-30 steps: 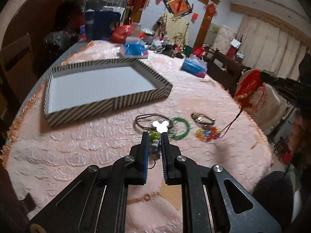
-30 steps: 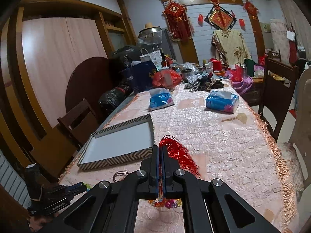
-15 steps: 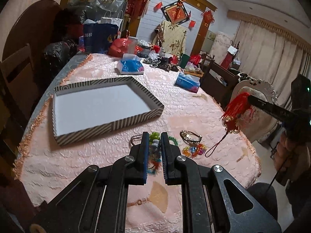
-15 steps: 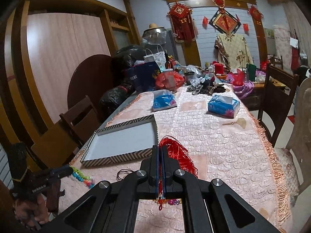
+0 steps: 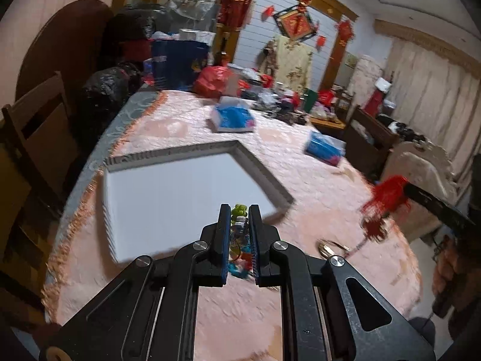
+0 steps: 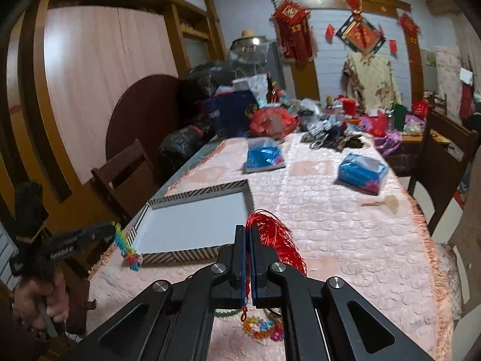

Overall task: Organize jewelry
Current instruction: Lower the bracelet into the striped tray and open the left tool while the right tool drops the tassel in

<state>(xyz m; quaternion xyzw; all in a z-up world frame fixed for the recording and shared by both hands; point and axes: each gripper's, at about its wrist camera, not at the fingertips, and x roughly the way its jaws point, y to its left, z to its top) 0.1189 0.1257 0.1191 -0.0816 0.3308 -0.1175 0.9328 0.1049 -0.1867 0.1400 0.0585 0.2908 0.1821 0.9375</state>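
Observation:
My left gripper [image 5: 239, 210] is shut on a colourful beaded bracelet [image 5: 239, 234] and holds it in the air above the near edge of the striped tray [image 5: 186, 192]. From the right wrist view the bracelet [image 6: 127, 246] hangs from the left gripper just outside the tray's near left corner [image 6: 180, 254]. My right gripper [image 6: 247, 231] is shut on a red tassel charm [image 6: 276, 240], held above the table; it also shows in the left wrist view [image 5: 387, 198]. The tray's white floor is bare.
On the pink tablecloth below lie a green bead bracelet [image 6: 228, 313], a multicolour bead bracelet [image 6: 261, 329] and a gold piece [image 5: 329, 245]. Blue tissue packs [image 6: 360, 174] and clutter [image 6: 330, 132] sit further back. Wooden chairs [image 6: 126, 174] stand at the left.
My left gripper lifted the colourful bracelet off the table and carried it over toward the tray. My right gripper holds the red tassel about as before, slightly forward.

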